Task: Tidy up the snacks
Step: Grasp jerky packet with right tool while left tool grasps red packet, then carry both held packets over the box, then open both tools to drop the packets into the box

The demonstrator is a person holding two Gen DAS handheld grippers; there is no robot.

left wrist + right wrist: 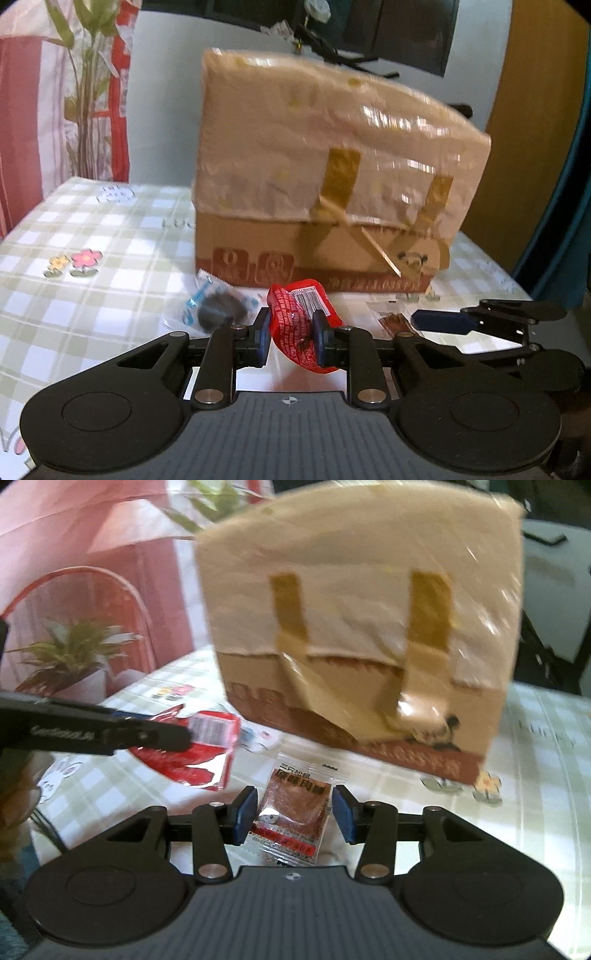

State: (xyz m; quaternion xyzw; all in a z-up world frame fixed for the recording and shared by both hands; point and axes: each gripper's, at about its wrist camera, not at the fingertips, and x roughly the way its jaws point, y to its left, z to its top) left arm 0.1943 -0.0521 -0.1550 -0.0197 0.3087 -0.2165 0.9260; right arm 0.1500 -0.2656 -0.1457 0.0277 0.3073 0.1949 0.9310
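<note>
My left gripper (291, 332) is shut on a red snack packet (299, 321) and holds it above the table; the packet also shows in the right wrist view (199, 753). My right gripper (293, 812) is open, its fingers either side of a clear packet of brown meat jerky (295, 812) lying on the table; that packet shows in the left wrist view (393, 319). A clear packet with a dark round snack (218, 310) lies left of the red one. A taped cardboard box (325, 184) stands just behind the snacks, also in the right wrist view (369, 627).
The table has a green and white checked cloth (92, 240) with flower prints. A pink and red curtain (55, 92) and a potted plant (70, 646) stand at the left. A wooden door (535, 129) is at the right.
</note>
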